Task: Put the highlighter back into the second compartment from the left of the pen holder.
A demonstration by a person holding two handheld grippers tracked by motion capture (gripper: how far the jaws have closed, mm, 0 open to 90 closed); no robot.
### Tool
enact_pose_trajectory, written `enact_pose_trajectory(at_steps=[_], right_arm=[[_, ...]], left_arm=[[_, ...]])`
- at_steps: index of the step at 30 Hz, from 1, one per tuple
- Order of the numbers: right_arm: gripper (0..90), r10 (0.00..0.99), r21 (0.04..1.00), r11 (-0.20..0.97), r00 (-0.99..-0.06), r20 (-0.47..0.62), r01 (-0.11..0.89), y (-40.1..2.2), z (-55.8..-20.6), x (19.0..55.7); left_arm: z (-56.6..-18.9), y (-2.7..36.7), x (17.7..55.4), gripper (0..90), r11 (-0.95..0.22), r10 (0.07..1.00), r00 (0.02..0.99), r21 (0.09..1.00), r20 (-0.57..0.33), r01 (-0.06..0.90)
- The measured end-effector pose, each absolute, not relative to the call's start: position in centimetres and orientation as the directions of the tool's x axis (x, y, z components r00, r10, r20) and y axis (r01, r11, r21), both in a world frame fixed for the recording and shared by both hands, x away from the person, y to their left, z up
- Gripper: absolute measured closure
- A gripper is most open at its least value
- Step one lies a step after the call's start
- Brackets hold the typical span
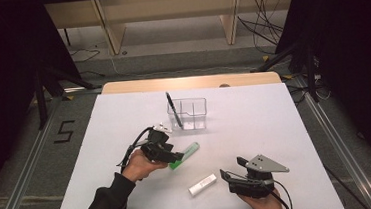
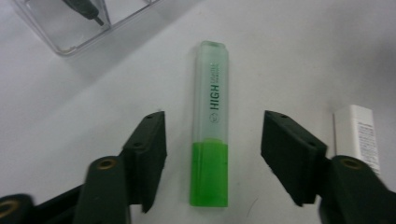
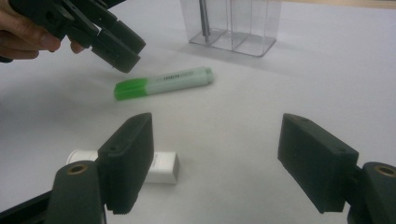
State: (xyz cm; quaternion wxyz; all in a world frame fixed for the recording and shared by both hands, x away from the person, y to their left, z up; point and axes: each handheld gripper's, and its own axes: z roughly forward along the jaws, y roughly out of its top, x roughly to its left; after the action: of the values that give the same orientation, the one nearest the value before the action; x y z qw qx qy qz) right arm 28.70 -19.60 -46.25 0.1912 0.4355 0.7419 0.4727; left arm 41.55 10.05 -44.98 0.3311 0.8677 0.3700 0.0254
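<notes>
A green highlighter (image 1: pixel 188 152) with a pale translucent cap lies flat on the white table (image 1: pixel 255 129). My left gripper (image 1: pixel 175 158) hovers over its green end, jaws open. In the left gripper view the highlighter (image 2: pixel 211 140) lies lengthwise between the two jaws of my left gripper (image 2: pixel 215 116), and neither pad touches it. My right gripper (image 1: pixel 231 167) rests near the front edge, open and empty. Its own view shows the highlighter (image 3: pixel 163 81) farther off, under the left gripper (image 3: pixel 119 51).
A small white labelled box (image 1: pixel 202 184) lies between the grippers, near my right gripper's left jaw (image 3: pixel 161 168) (image 2: pixel 359 135). A clear divided container (image 1: pixel 198 101) stands farther back with a black pen (image 1: pixel 174 110) leaning in it. Open table lies to the right.
</notes>
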Motion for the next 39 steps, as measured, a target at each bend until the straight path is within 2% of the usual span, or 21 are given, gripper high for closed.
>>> enact_pose_trajectory(at_steps=[5, 12, 25, 39], right_arm=[[27.6, 0.826, 0.867, 0.174, -0.549, 0.130, 0.467, -19.5, -46.3, 28.7], [27.6, 0.825, 0.866, 0.177, -0.550, 0.128, 0.467, -19.5, -46.3, 28.7], [27.6, 0.824, 0.865, 0.178, -0.551, 0.128, 0.468, -19.4, -46.4, 28.7], [27.7, 0.822, 0.864, 0.184, -0.555, 0.125, 0.468, -19.3, -46.4, 28.7]], left_arm=[[-45.5, 9.5, 41.5, 27.1, -0.520, 0.673, 0.717, 0.572, -0.182, 0.634], [-46.6, 8.5, 41.3, 26.9, -0.564, 0.669, 0.729, 0.542, -0.142, 0.623], [-47.3, 8.0, 41.0, 48.9, -0.610, 0.657, 0.750, 0.531, -0.075, 0.588], [-47.2, 7.8, 40.5, 63.2, -0.652, 0.632, 0.775, 0.523, -0.024, 0.549]])
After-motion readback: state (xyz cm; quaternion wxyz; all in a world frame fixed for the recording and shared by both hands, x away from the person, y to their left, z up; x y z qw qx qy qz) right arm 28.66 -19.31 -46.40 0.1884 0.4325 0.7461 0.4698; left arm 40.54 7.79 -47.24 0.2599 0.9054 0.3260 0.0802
